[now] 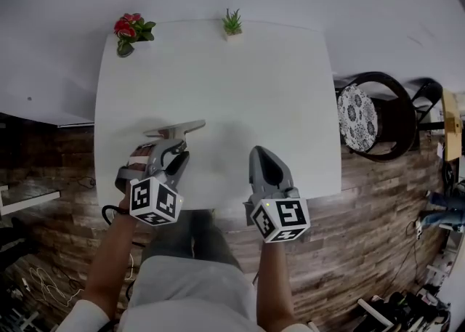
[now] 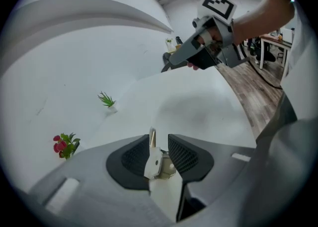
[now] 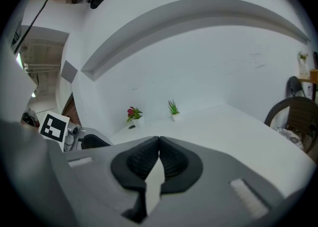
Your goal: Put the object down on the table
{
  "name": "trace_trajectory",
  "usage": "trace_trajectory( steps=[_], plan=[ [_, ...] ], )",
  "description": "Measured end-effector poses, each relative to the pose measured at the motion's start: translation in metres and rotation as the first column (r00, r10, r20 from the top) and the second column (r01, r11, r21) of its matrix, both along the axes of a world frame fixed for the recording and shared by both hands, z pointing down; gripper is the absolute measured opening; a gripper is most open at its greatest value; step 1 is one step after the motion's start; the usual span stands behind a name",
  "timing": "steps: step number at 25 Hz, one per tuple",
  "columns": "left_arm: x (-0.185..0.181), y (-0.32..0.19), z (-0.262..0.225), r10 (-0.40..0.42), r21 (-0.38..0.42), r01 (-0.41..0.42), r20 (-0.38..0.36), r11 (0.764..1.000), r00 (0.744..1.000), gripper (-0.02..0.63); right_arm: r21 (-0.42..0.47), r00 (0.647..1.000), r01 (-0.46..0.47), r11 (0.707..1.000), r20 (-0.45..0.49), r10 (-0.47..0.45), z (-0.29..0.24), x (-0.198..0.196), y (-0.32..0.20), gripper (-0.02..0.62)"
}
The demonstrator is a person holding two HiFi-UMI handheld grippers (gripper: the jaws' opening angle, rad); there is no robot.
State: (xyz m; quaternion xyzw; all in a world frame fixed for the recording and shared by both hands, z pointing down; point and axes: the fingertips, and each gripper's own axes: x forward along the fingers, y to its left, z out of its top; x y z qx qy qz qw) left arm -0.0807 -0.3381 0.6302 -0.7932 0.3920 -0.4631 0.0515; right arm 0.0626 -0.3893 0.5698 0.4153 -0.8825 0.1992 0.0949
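Observation:
A flat grey metal piece (image 1: 174, 130) with a long thin edge shows at the tips of my left gripper (image 1: 177, 146), over the front left of the white table (image 1: 240, 83). In the left gripper view the metal piece (image 2: 157, 160) stands between the jaws of the left gripper (image 2: 160, 145). It leans at the left pad, and a gap separates it from the right pad. The jaws are open. I cannot tell whether it rests on the table. My right gripper (image 1: 262, 155) hovers over the table's front edge, shut and empty, pads touching (image 3: 159, 144).
A red flower pot (image 1: 131, 31) and a small green plant (image 1: 232, 24) stand at the table's far edge. A dark chair with a patterned cushion (image 1: 372, 114) is right of the table. Wood floor surrounds it. The person's legs are below the front edge.

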Motion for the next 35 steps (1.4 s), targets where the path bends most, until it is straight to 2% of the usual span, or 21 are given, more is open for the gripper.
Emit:
trace_trajectory(
  steps=[5,9,13,19,26,35],
  plan=[
    [-0.009,-0.001,-0.028,-0.084,0.051,0.089,-0.088,0.995,0.993,0.087,0.02,1.0,-0.008,1.0,0.004,0.008,-0.013,0.002,0.005,0.003],
    [-0.022,0.001,-0.046,-0.164,0.077,0.177,-0.15,0.981,0.975,0.06,0.038,1.0,-0.013,0.999,0.006,0.013,-0.024,0.003,0.01,0.003],
    [-0.033,0.003,-0.061,-0.227,0.094,0.251,-0.214,0.963,0.95,0.037,0.057,1.0,-0.015,0.998,0.005,0.015,-0.033,0.003,0.013,0.003],
    [-0.051,0.005,-0.085,-0.323,0.114,0.376,-0.325,0.92,0.889,0.011,0.082,1.0,-0.024,0.996,0.007,0.024,-0.048,0.004,0.019,0.003],
    [-0.056,0.009,-0.117,-0.339,0.152,0.429,-0.409,0.89,0.848,0.009,0.118,0.999,-0.044,0.992,0.012,0.043,-0.07,0.011,0.022,0.003],
    [-0.067,0.016,-0.161,-0.342,0.22,0.471,-0.443,0.854,0.829,0.009,0.192,0.999,-0.051,0.98,0.016,0.049,-0.107,0.019,0.027,0.003]
  ],
)
